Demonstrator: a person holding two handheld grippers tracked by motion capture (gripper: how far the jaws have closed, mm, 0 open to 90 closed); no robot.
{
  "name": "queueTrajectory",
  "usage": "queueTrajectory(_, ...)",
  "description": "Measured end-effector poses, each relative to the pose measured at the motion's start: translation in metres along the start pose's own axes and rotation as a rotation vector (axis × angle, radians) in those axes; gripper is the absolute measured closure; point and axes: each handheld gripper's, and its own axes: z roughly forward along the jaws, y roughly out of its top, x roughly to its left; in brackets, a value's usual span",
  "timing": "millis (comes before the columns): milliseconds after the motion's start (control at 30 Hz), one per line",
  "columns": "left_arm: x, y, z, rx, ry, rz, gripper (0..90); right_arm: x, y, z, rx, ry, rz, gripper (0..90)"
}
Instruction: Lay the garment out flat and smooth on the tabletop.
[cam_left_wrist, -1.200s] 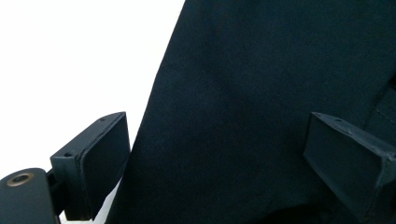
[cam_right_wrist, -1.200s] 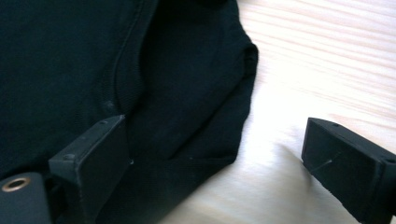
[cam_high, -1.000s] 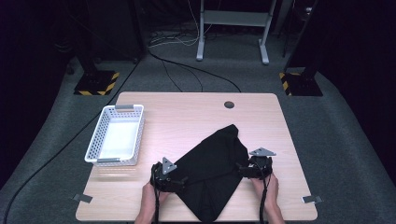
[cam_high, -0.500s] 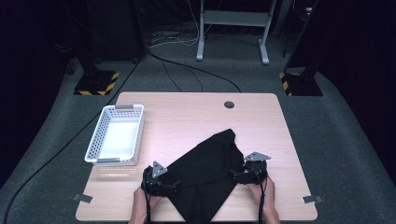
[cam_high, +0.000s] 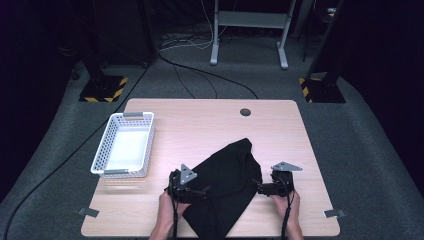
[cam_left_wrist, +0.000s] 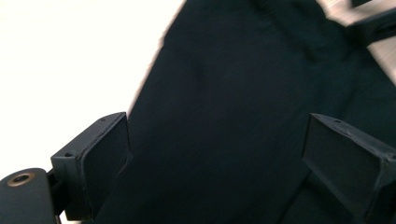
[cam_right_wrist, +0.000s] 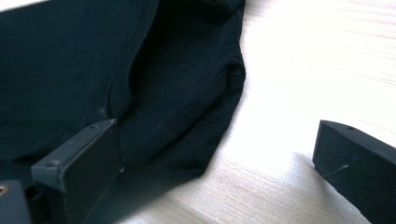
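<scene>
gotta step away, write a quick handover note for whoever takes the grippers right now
Left gripper: open, jaws over the black cloth, nothing clamped.
Right gripper: open at the cloth's right edge, jaws have just been opening, nothing between the pads.
Cloth: lies loosely on the table, near the front edge, between both grippers.
White basket: empty, at the table's left.
Done: cloth let go. Left: likely fold it, then basket it.

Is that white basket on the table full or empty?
Empty: the white basket shows only its bare white bottom, and the black cloth lies apart on the table.
</scene>
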Motion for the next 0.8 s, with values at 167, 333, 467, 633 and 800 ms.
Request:
queueTrajectory(167, -0.018, 0.009, 0.02, 0.026, -0.033, 0.045, 7.8, 0.0, 0.001, 0.002, 0.016, -0.004, 0.001, 1.3)
queueTrajectory(333, -0.034, 0.019, 0.034, 0.036, -0.089, 0.067, 10.6, 0.0, 0.002, 0.003, 0.017, -0.013, 0.007, 1.1)
queueTrajectory(467, -0.045, 0.022, 0.041, 0.048, -0.105, 0.101, 12.6, 0.001, 0.002, 0.004, 0.022, -0.023, -0.005, 1.1)
queueTrajectory(633, -0.06, 0.025, 0.054, 0.087, -0.122, 0.142, 16.1, 0.001, 0.003, 0.004, 0.019, -0.023, 0.002, 1.2)
queueTrajectory(800, -0.064, 0.029, 0.058, 0.094, -0.134, 0.163, 24.8, 0.002, 0.003, 0.005, 0.023, -0.025, -0.004, 1.0)
